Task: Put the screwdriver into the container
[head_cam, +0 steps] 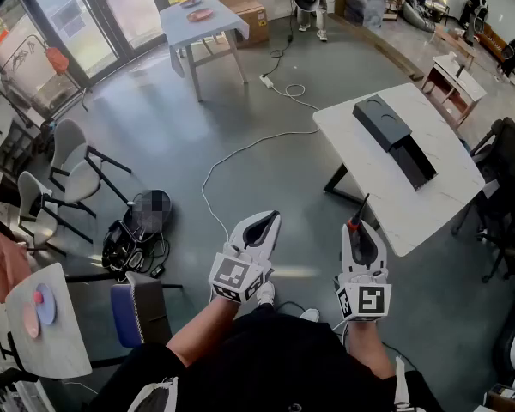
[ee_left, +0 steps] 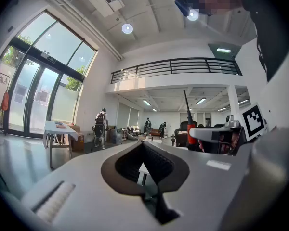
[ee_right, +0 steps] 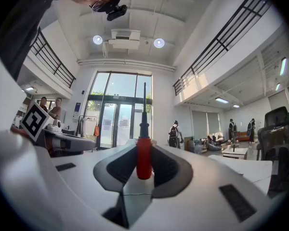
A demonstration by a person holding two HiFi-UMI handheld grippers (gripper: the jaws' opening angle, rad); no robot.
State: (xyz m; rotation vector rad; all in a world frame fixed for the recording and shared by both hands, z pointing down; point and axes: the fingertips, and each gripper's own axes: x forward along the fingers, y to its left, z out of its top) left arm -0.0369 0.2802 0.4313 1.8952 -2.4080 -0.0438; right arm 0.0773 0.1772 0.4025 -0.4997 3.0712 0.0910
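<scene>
Grey polished floor fills the head view, with a white cable (head_cam: 240, 148) snaking across it and a white table (head_cam: 433, 204) to the right. On that table a long black container (head_cam: 393, 137) lies slantwise, from near the far left corner toward the middle. The right gripper (head_cam: 355, 230) is held level just off the table's near left edge, its fingers clamped on the red handle of the screwdriver (ee_right: 144, 158), whose dark shaft sticks out forward past the fingertips. The screwdriver is well apart from the container. The left gripper (head_cam: 271, 219) is beside it over the floor, its fingers together at the tips with nothing between them.
</scene>
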